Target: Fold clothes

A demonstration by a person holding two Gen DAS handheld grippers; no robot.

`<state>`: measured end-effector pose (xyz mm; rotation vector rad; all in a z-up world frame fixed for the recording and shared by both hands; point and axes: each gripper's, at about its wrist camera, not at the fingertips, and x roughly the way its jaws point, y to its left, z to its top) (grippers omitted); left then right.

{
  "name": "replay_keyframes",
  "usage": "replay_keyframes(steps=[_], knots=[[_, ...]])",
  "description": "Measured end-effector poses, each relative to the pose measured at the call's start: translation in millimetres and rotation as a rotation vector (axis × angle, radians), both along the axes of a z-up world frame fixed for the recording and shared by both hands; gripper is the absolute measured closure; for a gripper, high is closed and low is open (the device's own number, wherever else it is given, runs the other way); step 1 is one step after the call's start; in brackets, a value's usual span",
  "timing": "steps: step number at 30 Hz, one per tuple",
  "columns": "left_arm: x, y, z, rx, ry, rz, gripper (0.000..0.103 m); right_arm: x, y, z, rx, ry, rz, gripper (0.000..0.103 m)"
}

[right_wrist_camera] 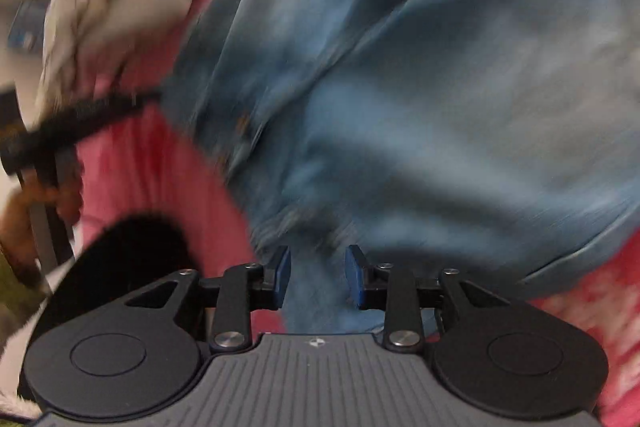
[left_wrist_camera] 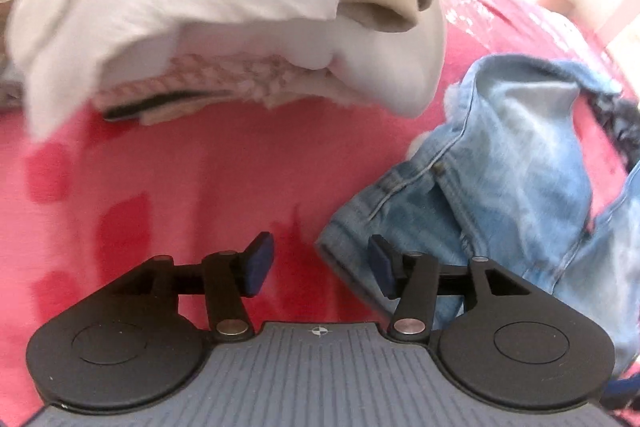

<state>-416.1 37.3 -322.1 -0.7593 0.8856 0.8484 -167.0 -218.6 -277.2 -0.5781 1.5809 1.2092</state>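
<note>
With the folded white stack (left_wrist_camera: 224, 15) parked at eleven o'clock, the left tool (left_wrist_camera: 320, 269) hangs open and empty, and the right tool (right_wrist_camera: 318, 277), jaws apart around denim, seems poised to take the jeans (right_wrist_camera: 420, 107) lying crumpled on the pink bed (left_wrist_camera: 180, 195).

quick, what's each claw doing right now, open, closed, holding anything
Left claw: open, holding nothing; pink cover shows between its pads.
Right claw: open over the denim, not gripping it.
</note>
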Motion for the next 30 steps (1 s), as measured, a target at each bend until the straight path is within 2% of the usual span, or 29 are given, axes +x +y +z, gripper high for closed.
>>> replay_keyframes(steps=[3,5,7,9,12,15,19,21,24,26,30], knots=[[-5,-16,15,0.032,0.033,-0.023,0.051,-23,-6,-27,-0.056,-0.002,0.033,0.071],[-4,-27,23,0.055,0.048,-0.042,0.051,-35,-13,-42,-0.095,-0.012,0.047,0.067],[8,-39,30,0.074,0.058,-0.083,0.051,-32,-18,-27,-0.069,0.004,0.047,0.068],[24,-54,36,0.087,0.054,-0.165,0.051,-11,-31,-6,-0.012,0.048,-0.046,0.069],[57,-89,40,0.073,0.024,-0.389,0.051,44,-62,31,0.042,-0.034,-0.256,0.070],[94,-137,39,0.060,-0.010,-0.684,0.051,115,-104,53,0.064,-0.145,-0.524,0.062],[135,-212,23,-0.010,-0.023,-1.067,0.051,191,-136,36,0.045,-0.183,-0.734,0.054],[144,-243,11,-0.015,0.005,-1.179,0.051,215,-143,19,0.043,-0.116,-0.815,0.052],[146,-276,-7,0.040,0.111,-1.276,0.051,243,-151,-7,0.036,-0.026,-0.912,0.050],[145,-285,-17,0.089,0.173,-1.277,0.053,250,-148,-23,0.032,0.020,-0.941,0.050],[145,-292,-27,0.133,0.201,-1.274,0.056,250,-140,-45,0.034,0.040,-0.982,0.050]])
